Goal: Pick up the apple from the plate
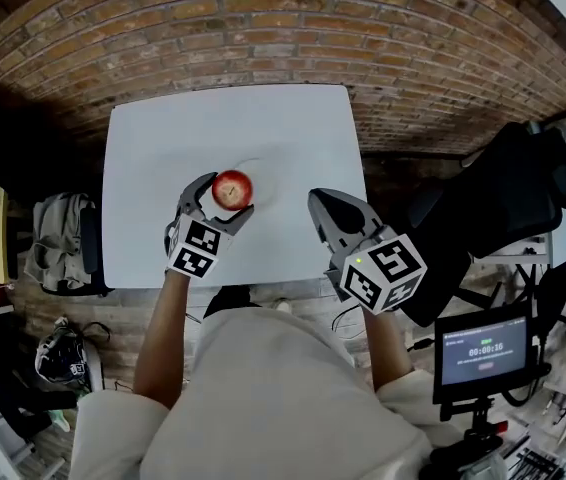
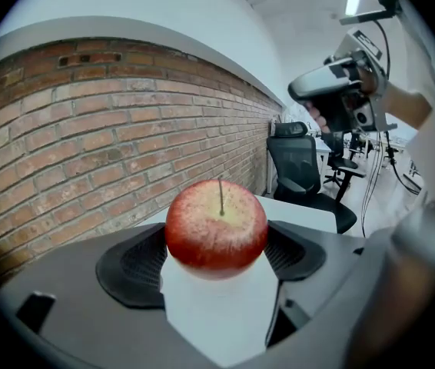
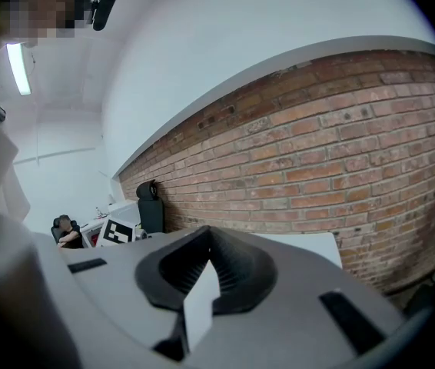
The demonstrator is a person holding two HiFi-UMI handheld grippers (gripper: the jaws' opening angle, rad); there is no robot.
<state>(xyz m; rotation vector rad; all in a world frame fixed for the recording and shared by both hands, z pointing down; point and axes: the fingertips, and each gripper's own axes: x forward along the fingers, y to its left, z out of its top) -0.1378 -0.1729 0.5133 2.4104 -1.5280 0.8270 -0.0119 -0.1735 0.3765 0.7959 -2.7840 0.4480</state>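
A red apple (image 1: 232, 189) with a yellow top and a thin stem (image 2: 217, 223) sits between the two black jaws of my left gripper (image 1: 218, 200), which is shut on it, a pad pressing each side. It is over the white table (image 1: 163, 148), where a white plate (image 1: 266, 178) shows only as a faint round outline just right of the apple. I cannot tell whether the apple still touches the plate. My right gripper (image 1: 315, 202) hovers over the table's right front part, about a hand's width from the apple, shut and empty (image 3: 208, 235).
A brick wall (image 1: 283, 28) runs behind the table. A black office chair (image 1: 508, 203) stands to the right, with a small screen on a stand (image 1: 483, 353) nearer me. A grey bag (image 1: 58, 238) and a helmet (image 1: 63, 360) lie on the floor at left.
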